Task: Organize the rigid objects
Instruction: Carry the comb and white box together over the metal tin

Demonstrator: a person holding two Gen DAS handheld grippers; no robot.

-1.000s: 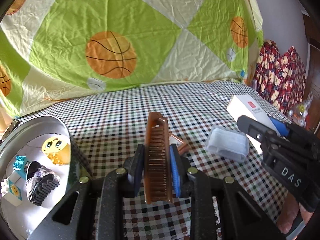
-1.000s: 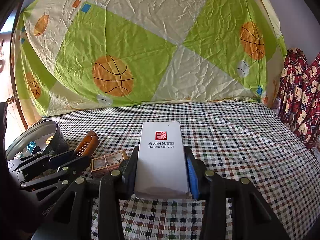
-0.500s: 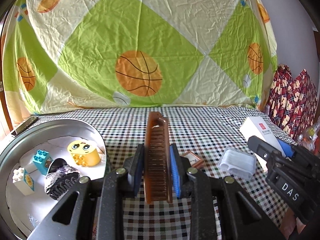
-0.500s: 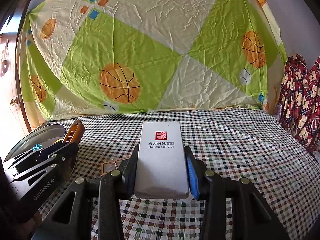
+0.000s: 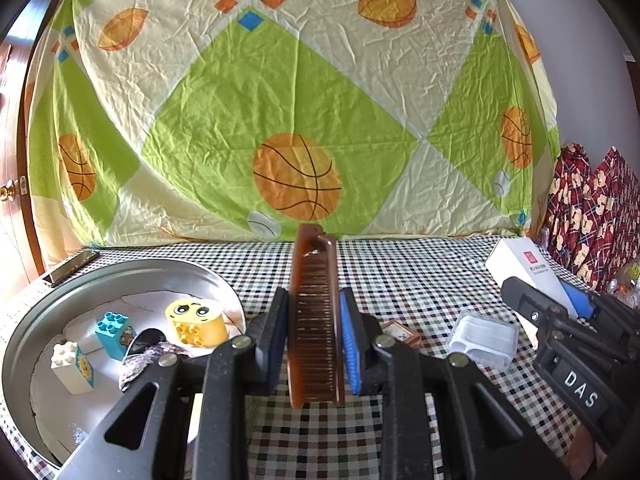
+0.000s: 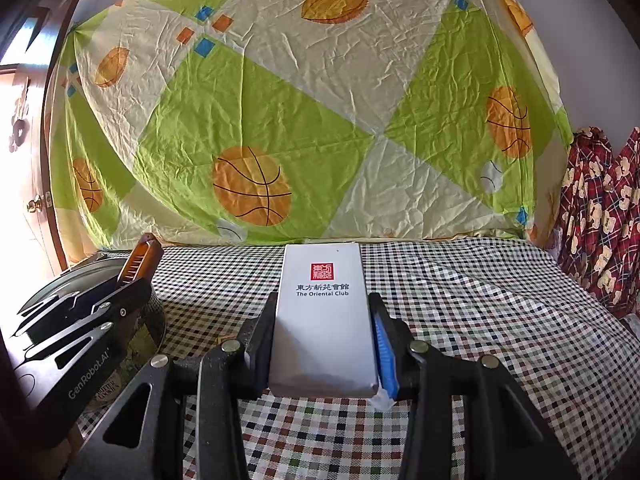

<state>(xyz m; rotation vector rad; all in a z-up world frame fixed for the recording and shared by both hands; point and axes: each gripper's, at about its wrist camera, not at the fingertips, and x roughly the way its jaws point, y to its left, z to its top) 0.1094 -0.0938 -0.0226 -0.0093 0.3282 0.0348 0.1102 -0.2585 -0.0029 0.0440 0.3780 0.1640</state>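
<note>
A checked cloth [image 5: 400, 280] in black, white, red and green covers the counter from edge to edge. Behind it hangs a creased sheet [image 5: 280, 100] of green and cream diamonds printed with orange basketballs; a red patterned fabric [image 5: 588, 216] stands at the right, a wooden door [image 6: 24, 184] at the left.

The left gripper [image 5: 314, 336] has its jaws clenched on a brown comb [image 5: 314, 320], held on edge above the cloth, just right of a round metal tin [image 5: 36, 320]. In the tin lie a yellow face block [image 5: 196, 320], a blue brick [image 5: 114, 330], a white brick [image 5: 72, 366] and a dark hair claw [image 5: 144, 354]. On the cloth to the right sit a small framed card [image 5: 402, 330] and a clear case [image 5: 482, 338].

The right gripper [image 6: 322, 348] grasps a white box [image 6: 322, 320] off the cloth, near the counter's middle.
</note>
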